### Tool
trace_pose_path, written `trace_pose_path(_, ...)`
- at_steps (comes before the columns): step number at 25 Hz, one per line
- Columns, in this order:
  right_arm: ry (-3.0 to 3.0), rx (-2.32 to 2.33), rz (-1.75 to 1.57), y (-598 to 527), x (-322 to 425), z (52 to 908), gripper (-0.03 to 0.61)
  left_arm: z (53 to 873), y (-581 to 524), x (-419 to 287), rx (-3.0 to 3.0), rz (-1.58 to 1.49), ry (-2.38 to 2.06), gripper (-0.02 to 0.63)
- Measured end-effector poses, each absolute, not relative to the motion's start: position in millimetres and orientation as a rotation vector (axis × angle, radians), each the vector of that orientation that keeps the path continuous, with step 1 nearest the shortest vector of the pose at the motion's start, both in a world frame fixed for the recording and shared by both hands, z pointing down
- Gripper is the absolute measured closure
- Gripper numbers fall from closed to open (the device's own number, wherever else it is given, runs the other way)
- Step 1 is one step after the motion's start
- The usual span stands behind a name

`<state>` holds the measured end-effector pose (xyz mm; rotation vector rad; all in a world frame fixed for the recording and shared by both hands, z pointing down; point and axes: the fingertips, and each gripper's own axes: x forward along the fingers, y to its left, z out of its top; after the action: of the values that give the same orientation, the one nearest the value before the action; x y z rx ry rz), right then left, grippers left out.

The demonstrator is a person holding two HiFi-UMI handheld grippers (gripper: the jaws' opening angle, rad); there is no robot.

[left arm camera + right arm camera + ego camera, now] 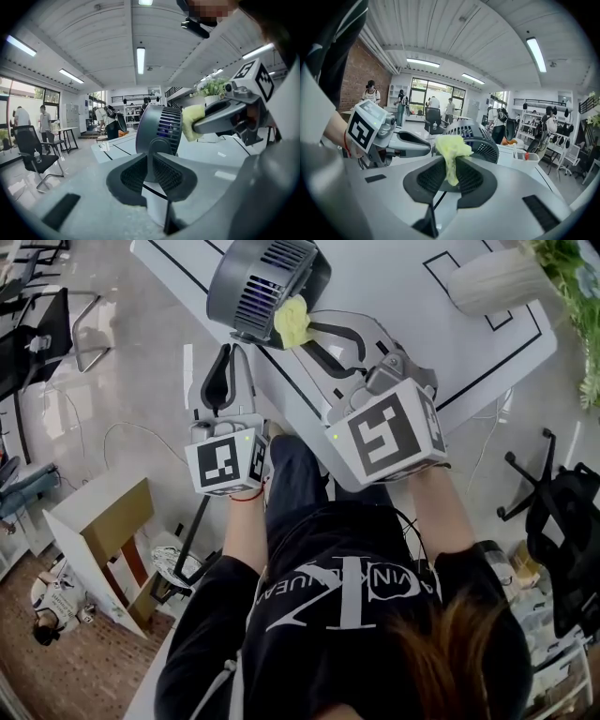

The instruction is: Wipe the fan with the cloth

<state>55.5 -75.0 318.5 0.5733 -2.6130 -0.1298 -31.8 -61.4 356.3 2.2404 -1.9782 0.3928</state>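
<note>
A dark grey fan (pixel 267 282) stands on the white table (pixel 403 306) at the top of the head view. My right gripper (pixel 314 329) is shut on a yellow cloth (pixel 292 322), which rests against the fan's lower rim. In the right gripper view the cloth (pixel 451 150) hangs between the jaws in front of the fan's grille (pixel 480 143). My left gripper (pixel 228 357) is at the fan's left, by the table edge. In its own view it is shut on a thin grey bar of the fan's stand (pixel 151 161), below the fan (pixel 159 129) and cloth (pixel 192 121).
A white vase with green leaves (pixel 492 277) stands at the table's far right. Black lines mark the tabletop. Office chairs (pixel 562 521) stand on the right and far left. A cardboard box (pixel 112 521) lies on the floor at left. People stand far off in the room.
</note>
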Motion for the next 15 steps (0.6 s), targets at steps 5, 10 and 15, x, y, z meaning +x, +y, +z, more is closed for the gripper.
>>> trace_pose_path(5, -2.584, 0.594, -0.176, -88, 60, 316, 0.514, 354, -59, -30, 2.247, 0.402, -1.982, 0.572)
trace_pose_path(10, -2.629, 0.589, -0.131, -93, 64, 317, 0.512, 356, -53, -37, 2.219, 0.404, -1.996, 0.572)
trace_pose_path(15, -2.619, 0.698, -0.085, -111, 83, 318, 0.514, 360, -50, -41, 2.206, 0.404, -1.996, 0.572)
